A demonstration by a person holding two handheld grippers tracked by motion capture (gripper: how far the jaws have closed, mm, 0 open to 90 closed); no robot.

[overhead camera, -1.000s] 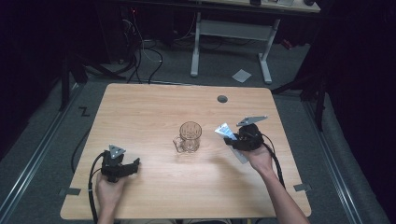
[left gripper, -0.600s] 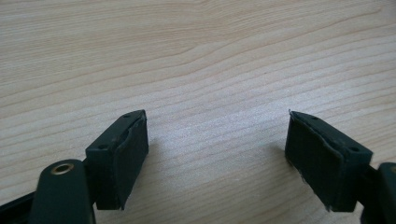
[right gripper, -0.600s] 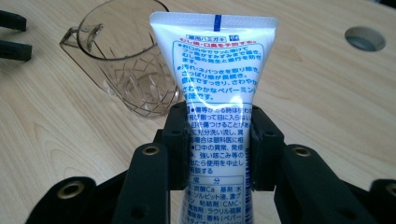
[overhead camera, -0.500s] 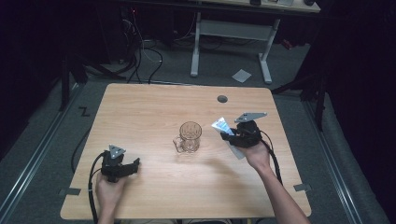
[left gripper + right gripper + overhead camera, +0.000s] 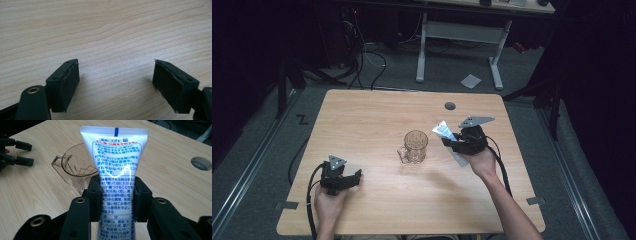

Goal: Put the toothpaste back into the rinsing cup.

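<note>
A clear glass mug (image 5: pixel 415 146) with a handle stands near the middle of the wooden table (image 5: pixel 362 120). Just right of the mug, my right gripper (image 5: pixel 451 141) is shut on a white toothpaste tube (image 5: pixel 443 130) and holds it above the table. In the right gripper view the tube (image 5: pixel 115 167) stands up between the two jaws, its flat crimped end on top, with the mug (image 5: pixel 75 170) behind it. My left gripper (image 5: pixel 354 178) rests at the table's front left. Its jaws stand wide apart over bare wood, with the gripper (image 5: pixel 116 81) holding nothing.
A round cable hole (image 5: pixel 450 106) sits in the table near its far right edge. Beyond the table stand a white desk frame (image 5: pixel 462 35) and a scrap of paper (image 5: pixel 470 80) on the floor. Cables trail from both grippers.
My right gripper has lifted the tube and carried it left, closer to the mug. The left gripper has stayed where it was.
</note>
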